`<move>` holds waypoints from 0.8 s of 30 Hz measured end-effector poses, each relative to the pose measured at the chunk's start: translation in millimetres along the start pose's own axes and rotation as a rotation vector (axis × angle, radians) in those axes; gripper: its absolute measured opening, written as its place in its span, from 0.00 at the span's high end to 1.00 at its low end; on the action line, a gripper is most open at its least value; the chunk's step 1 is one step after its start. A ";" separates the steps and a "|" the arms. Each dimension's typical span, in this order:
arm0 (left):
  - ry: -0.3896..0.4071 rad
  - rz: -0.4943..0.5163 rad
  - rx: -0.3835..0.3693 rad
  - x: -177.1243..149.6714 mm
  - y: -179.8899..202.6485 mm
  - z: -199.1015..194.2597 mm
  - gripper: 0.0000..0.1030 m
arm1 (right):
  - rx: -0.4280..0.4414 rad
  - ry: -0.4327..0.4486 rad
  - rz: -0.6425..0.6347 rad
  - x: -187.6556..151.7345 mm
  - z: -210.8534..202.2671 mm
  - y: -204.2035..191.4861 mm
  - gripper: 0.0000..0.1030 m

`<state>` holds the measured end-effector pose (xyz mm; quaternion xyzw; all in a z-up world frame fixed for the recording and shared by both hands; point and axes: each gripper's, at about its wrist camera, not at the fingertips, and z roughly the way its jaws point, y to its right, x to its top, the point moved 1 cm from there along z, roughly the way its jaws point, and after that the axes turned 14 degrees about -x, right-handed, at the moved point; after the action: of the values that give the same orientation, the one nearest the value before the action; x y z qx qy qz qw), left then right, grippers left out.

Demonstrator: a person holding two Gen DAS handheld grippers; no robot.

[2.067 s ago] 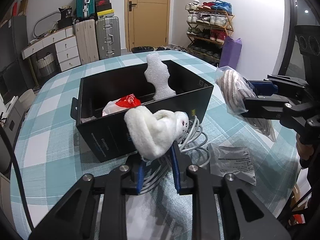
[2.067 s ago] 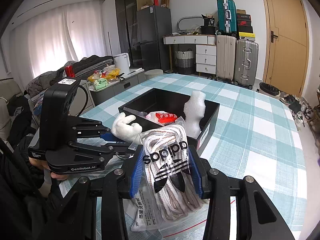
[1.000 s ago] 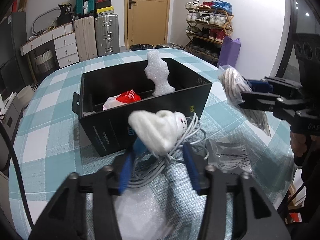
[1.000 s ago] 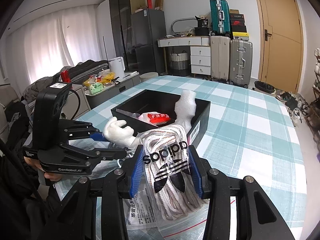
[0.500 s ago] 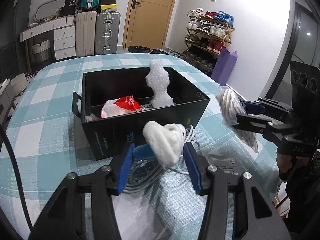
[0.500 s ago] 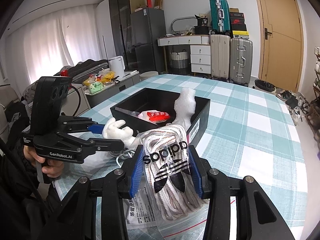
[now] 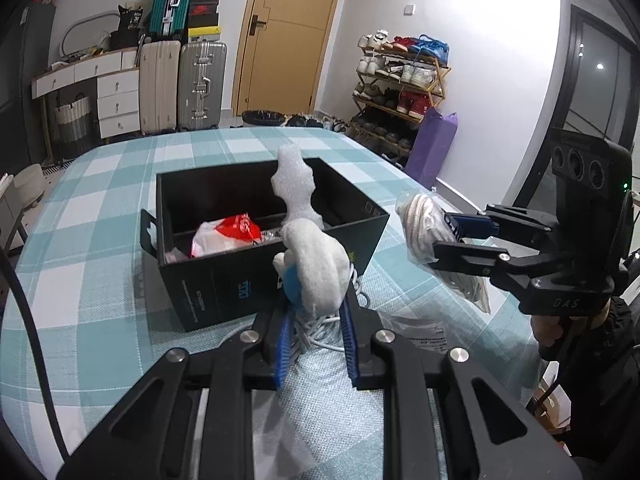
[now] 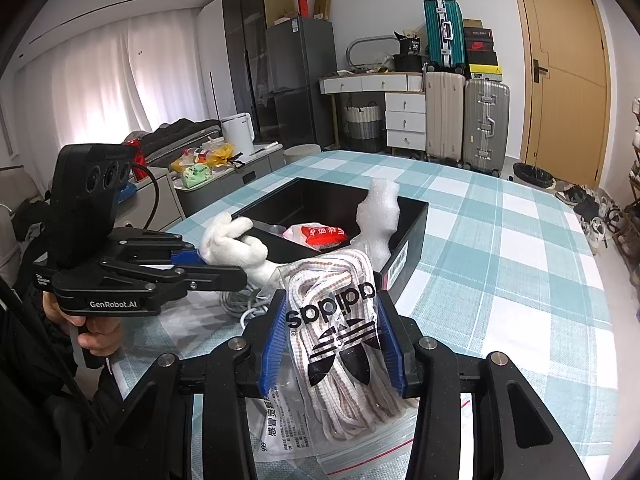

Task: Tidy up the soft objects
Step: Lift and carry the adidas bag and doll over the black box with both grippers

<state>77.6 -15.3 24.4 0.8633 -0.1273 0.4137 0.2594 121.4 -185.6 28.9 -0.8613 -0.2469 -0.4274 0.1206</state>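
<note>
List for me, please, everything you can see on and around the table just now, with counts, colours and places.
Black box: one, open-topped, mid-table.
Foam piece: one, white, upright inside the box.
Red-and-white packet: one, inside the box.
Cable coil: one, grey-white, on the cloth before the box.
Printed plastic bags: at least two, clear, on the table under the right gripper.
Suitcases: three, teal, beige, silver, by the door.
Plush toy: one, white, in the left gripper.
Bag of laces: one, clear with white laces, in the right gripper.
</note>
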 end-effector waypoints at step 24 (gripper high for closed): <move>0.155 0.024 0.096 31.7 -3.9 -46.7 0.81 | -0.026 0.121 0.017 35.2 -14.6 -12.8 0.59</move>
<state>68.8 13.7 72.2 0.8386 -0.0972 0.4878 0.2221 122.8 -169.5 65.7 -0.8375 -0.2260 -0.4808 0.1276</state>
